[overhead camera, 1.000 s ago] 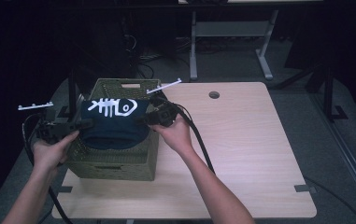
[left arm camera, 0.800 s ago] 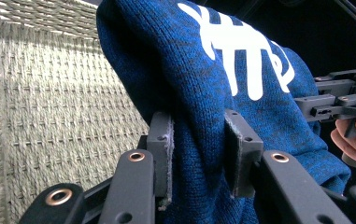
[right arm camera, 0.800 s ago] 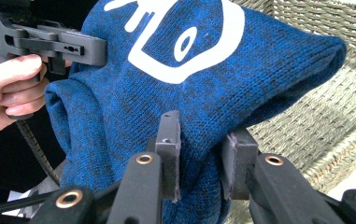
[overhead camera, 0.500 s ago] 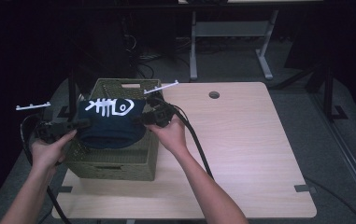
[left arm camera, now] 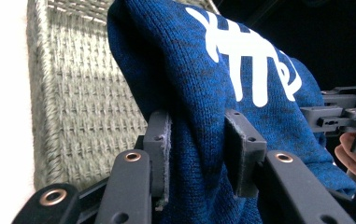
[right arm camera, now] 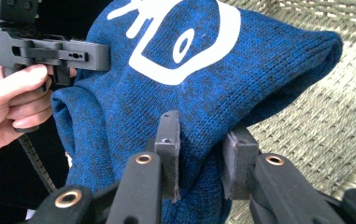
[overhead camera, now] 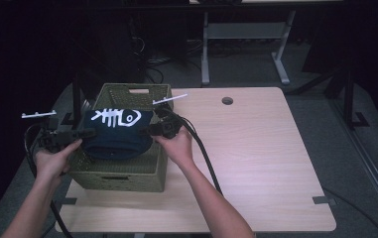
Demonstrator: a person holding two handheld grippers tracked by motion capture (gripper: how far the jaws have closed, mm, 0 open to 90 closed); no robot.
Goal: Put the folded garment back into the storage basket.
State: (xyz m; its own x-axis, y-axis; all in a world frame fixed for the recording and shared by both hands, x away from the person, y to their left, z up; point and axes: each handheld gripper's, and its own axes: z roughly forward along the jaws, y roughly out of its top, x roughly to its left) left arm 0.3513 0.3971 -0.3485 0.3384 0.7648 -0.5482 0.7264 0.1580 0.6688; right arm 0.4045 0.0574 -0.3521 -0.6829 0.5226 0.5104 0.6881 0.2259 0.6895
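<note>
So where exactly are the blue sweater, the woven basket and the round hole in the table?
blue sweater [overhead camera: 117, 136]: high view, on the knit below its white fish print.
woven basket [overhead camera: 122, 176]: high view, on its near wall.
round hole [overhead camera: 227, 100]: high view, on its dark centre.

A light wood-grain tabletop with rounded corners takes up the middle of the high view. A round dark cable hole sits near its far edge, right of centre. A small grey tape mark lies at the near right corner, and another at the near left. Grey carpeted floor lies beyond the far edge. On it stands the grey metal frame of a second desk, with loose dark cables to its left. A black upright post stands right of the tabletop, and a metal rail runs along the floor there.
</note>
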